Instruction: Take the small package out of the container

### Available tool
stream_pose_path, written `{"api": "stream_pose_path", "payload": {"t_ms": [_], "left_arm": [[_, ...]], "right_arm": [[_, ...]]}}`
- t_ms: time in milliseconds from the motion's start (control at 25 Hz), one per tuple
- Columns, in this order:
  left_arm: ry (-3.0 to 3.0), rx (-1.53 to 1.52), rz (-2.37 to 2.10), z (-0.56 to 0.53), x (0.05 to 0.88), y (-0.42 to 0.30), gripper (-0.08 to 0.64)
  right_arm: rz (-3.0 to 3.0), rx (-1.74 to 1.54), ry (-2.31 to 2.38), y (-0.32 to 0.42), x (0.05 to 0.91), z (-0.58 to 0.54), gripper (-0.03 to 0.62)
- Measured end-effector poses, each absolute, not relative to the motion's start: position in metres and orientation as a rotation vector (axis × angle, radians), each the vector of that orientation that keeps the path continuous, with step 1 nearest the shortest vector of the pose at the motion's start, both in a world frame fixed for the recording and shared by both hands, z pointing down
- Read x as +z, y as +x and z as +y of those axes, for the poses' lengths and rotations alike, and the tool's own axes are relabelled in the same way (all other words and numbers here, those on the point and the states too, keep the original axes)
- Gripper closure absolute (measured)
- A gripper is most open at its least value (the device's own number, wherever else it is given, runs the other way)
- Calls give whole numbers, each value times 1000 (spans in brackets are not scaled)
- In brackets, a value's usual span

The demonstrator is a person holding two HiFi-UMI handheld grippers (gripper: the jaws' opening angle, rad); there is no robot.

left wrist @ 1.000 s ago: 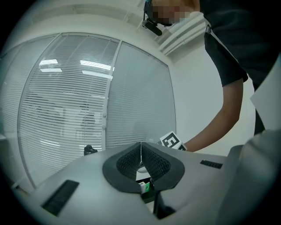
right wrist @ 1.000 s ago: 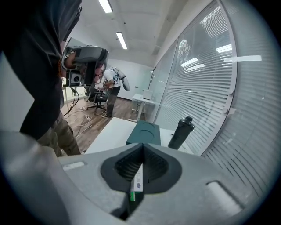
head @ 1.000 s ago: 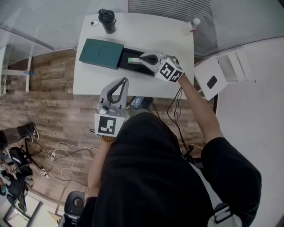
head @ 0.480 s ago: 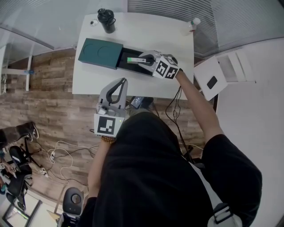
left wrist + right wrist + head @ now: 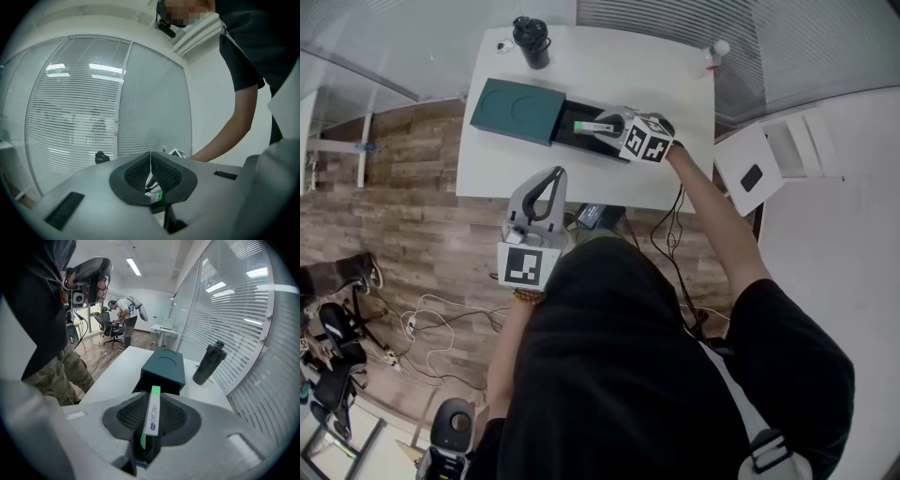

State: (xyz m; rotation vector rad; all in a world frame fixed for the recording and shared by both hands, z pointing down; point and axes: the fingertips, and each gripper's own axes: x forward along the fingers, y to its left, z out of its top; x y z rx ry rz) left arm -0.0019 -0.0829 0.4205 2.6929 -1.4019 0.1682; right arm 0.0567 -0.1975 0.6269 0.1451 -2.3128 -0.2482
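Observation:
A dark green container [image 5: 517,111] lies on the white table [image 5: 619,80], with its black tray [image 5: 570,139] slid out to the right. The small white package with green ends [image 5: 584,127] stands on edge in that tray. My right gripper [image 5: 602,126] slants down into the tray. Its jaws have just been opening and now stand either side of the package [image 5: 153,416] with gaps to the pads. My left gripper [image 5: 558,173] hangs shut and empty at the table's near edge, its pads [image 5: 161,176] meeting in a line.
A black bottle [image 5: 531,42] stands at the table's far left corner, and a small white bottle [image 5: 713,49] at the far right. A white cabinet [image 5: 750,169] sits right of the table. Cables lie on the wooden floor [image 5: 412,234].
My right gripper has sunk towards the tray and its jaws, shut a second ago, now stand apart around the package. The left gripper has stayed put.

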Motion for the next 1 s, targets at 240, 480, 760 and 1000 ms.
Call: {"api": "stream_pose_path", "payload": {"t_ms": [240,480,760,1000], "left_arm": [[2689,181,-1410,-83,421,-6,552],[2682,180,-1420,-84,421,-8,552],[2680,181,-1426,-84,423,-11,551],[2668,188,-1431,-82,425,-14,551]], "right_arm": [[-2280,-230,142,55,640,-202,502],[-2279,-180,143,52,645,-204,476],[-2235,-164,143,55,659,-205,476],[-2220,-129,171,56,665,-209,474]]}}
